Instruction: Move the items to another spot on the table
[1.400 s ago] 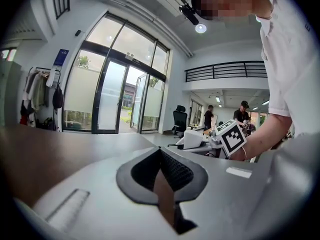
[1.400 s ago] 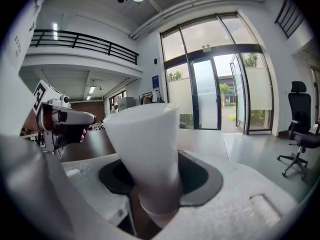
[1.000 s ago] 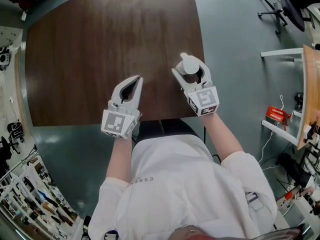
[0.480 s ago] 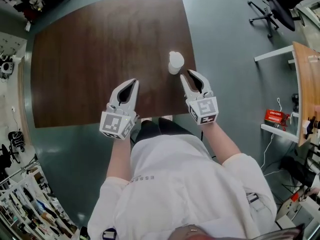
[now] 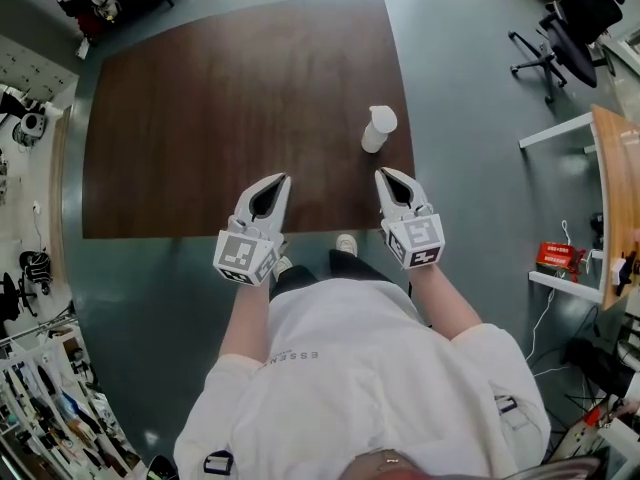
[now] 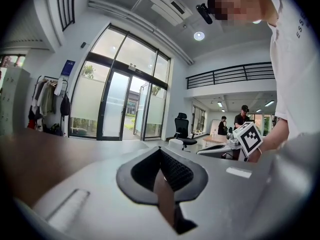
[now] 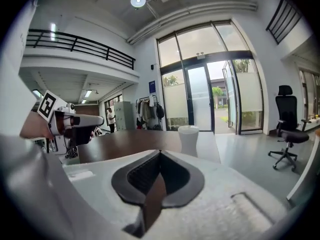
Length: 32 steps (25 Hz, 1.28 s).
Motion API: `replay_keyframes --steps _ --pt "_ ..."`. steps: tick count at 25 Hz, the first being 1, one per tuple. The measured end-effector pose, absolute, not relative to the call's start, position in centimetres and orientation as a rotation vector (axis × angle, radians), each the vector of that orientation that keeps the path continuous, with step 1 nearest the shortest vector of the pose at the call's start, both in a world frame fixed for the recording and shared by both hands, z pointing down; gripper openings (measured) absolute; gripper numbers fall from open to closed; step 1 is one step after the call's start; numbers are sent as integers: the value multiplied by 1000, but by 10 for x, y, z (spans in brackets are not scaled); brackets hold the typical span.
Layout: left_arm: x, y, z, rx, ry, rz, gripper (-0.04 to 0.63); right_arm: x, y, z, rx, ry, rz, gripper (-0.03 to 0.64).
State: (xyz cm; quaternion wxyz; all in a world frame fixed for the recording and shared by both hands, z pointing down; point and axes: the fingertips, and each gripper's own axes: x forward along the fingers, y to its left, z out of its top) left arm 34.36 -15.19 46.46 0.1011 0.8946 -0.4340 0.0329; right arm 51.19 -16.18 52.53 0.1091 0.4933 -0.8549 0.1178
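A white bottle (image 5: pixel 377 128) stands upright near the right edge of the dark brown table (image 5: pixel 220 98). In the right gripper view the bottle (image 7: pixel 189 139) rises just beyond my jaws, apart from them. My right gripper (image 5: pixel 383 175) hovers at the table's near edge, a little short of the bottle, shut and empty. My left gripper (image 5: pixel 279 179) is level with it to the left, also shut with nothing in it. The jaws meet in both gripper views, at the left gripper (image 6: pixel 160 150) and the right gripper (image 7: pixel 160 153).
An office chair (image 5: pixel 578 16) stands on the grey floor at the far right. A wood-topped desk (image 5: pixel 612 196) and a red box (image 5: pixel 553 230) lie to the right. Cluttered shelves (image 5: pixel 40 398) line the left side. The person's shoe (image 5: pixel 346 244) shows under the table edge.
My right gripper let go of the white bottle, drew back toward the person and closed its jaws. The bottle stays standing on the table. The left gripper stayed shut.
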Motion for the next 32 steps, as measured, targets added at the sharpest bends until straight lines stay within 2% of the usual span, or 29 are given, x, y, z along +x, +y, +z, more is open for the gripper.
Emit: replay_keyframes --steps 6,13,21,26,32 --pt "290 -137 470 2676 -1256 92 17 456 -137 547 1415 -2480 374 -11" --pt "139 -111 465 2687 -1306 77 17 365 -128 534 1571 -2398 262 -11" --pt "-12 -63 460 2743 -1278 85 17 224 -84 514 1670 -2397 208 -11" --pt "-64 -36 456 2743 -1259 71 17 151 -46 506 1648 -2409 232 -11" --pt "-75 -3 442 2740 -1212 39 17 120 -9 484 1598 -2428 243 -11"
